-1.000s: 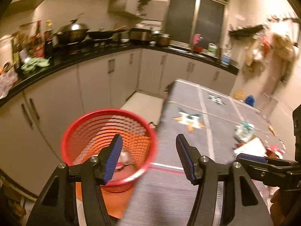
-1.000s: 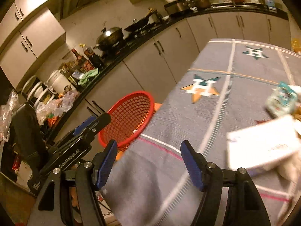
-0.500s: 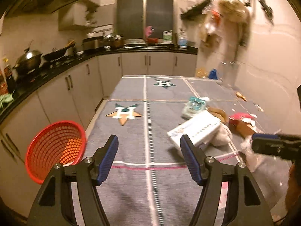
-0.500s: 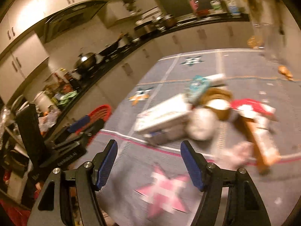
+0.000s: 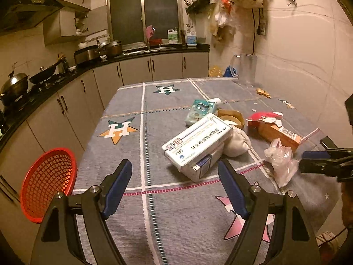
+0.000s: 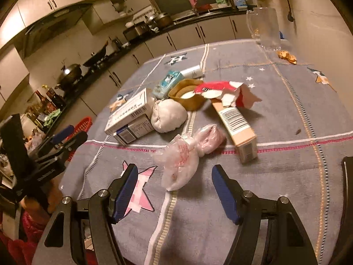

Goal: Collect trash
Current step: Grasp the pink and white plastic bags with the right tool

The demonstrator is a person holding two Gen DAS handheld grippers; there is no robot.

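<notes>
On the desk (image 5: 136,209) lie two stacked white medicine boxes (image 5: 198,142), one torn red-and-tan carton (image 5: 275,130), one crumpled clear plastic bag (image 5: 279,161), one whitish cloth bundle (image 5: 237,142), one teal snack packet (image 5: 199,111), one brown paper bowl (image 5: 231,117) and one glass mug (image 6: 265,31). One red mesh basket (image 5: 47,181) sits off the desk's edge. Two grippers: left (image 5: 175,187), right (image 6: 174,192).

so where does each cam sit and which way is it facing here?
Left wrist: on the left gripper, jaws opening and empty, facing down the table toward the white box and window; right gripper's tip shows at right.
Right wrist: on the open, empty right gripper, facing the plastic bag; the left gripper shows at left.
Shared: trash pile, red basket.
</notes>
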